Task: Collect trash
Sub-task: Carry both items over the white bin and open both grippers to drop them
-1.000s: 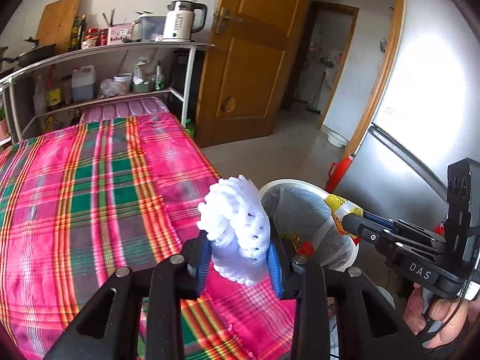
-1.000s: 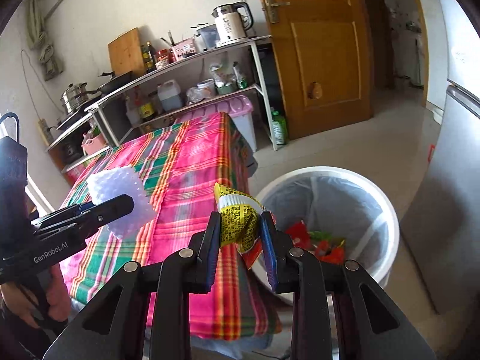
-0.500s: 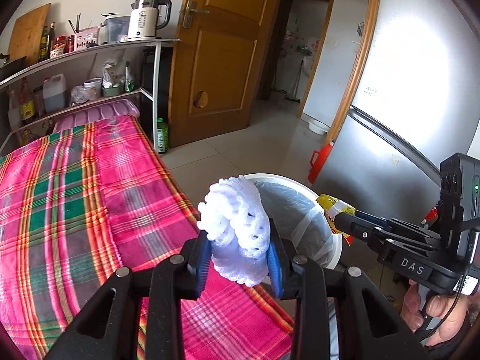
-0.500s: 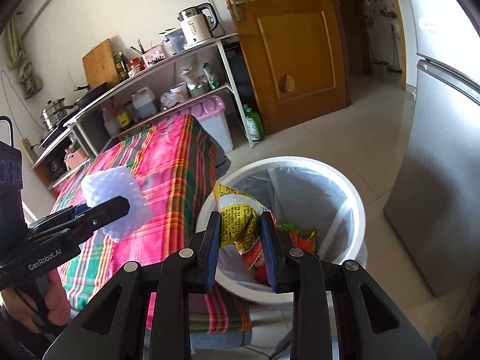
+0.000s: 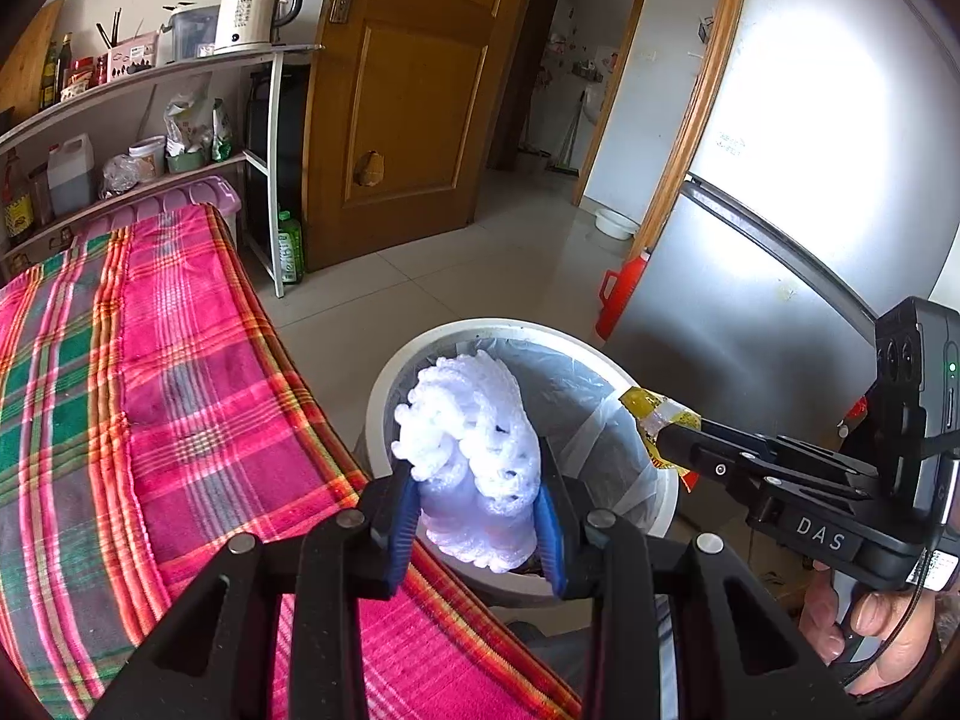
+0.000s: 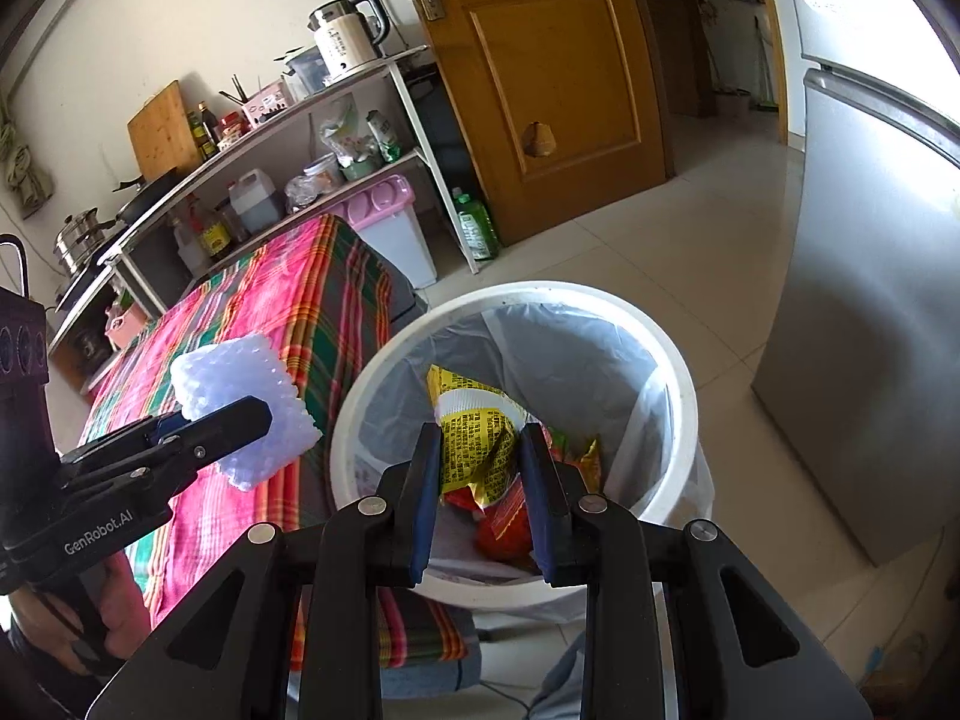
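My left gripper is shut on a white foam net and holds it over the near left rim of a white trash bin lined with a clear bag. My right gripper is shut on a yellow snack wrapper and holds it above the bin's opening. Red and yellow wrappers lie inside the bin. The left gripper with the foam net shows at the left of the right wrist view. The right gripper with the wrapper shows at the right of the left wrist view.
A table with a pink plaid cloth stands left of the bin. A shelf with a kettle and bottles is behind it. A wooden door is at the back. A silver fridge stands right of the bin, a red can beside it.
Both grippers have moved from above the table's edge to over the bin, each still holding its piece of trash.
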Available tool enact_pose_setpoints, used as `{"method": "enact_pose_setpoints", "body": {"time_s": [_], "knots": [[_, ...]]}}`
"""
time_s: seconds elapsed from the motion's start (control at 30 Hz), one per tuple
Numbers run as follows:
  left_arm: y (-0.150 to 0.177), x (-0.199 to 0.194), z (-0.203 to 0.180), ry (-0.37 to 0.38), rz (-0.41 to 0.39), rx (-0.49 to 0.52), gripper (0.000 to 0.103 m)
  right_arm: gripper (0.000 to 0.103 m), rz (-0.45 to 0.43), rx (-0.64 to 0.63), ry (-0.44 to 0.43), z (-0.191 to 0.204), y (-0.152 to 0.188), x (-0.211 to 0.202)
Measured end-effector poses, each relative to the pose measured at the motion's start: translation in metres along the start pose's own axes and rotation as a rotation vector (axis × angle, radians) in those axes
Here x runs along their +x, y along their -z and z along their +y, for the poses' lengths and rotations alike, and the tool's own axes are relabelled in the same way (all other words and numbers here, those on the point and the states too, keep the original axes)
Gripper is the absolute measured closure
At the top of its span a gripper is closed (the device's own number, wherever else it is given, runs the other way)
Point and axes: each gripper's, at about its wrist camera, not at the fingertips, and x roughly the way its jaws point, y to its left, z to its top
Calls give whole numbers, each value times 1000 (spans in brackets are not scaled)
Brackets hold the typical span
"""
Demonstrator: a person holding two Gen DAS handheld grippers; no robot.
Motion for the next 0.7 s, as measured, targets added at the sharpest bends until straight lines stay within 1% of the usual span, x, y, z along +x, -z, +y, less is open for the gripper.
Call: {"method": "enact_pose_setpoints", "body": {"time_s": [0.13, 0.2, 0.27, 0.43, 0.53, 0.63, 0.7], "knots": [[-1, 15, -2, 4, 27, -5, 68, 76, 19, 11, 9, -6, 0, 9], [0, 21, -2, 7, 40, -6, 67, 75, 27, 14, 14, -9, -1, 13], [0, 27, -3, 9, 50, -6, 66, 74, 34, 16, 20, -10, -1, 17], [1, 36, -3, 10, 66, -10, 60, 73, 45, 18, 41, -13, -1, 22], [1, 39, -1, 15, 71, -19, 54, 68, 45, 20, 50, -13, -1, 23], [0, 39, 0, 16, 72, -25, 49, 67, 41, 18, 54, -13, -1, 21], [0, 39, 1, 19, 69, -29, 49, 67, 36, 14, 56, -12, -1, 19]]}}
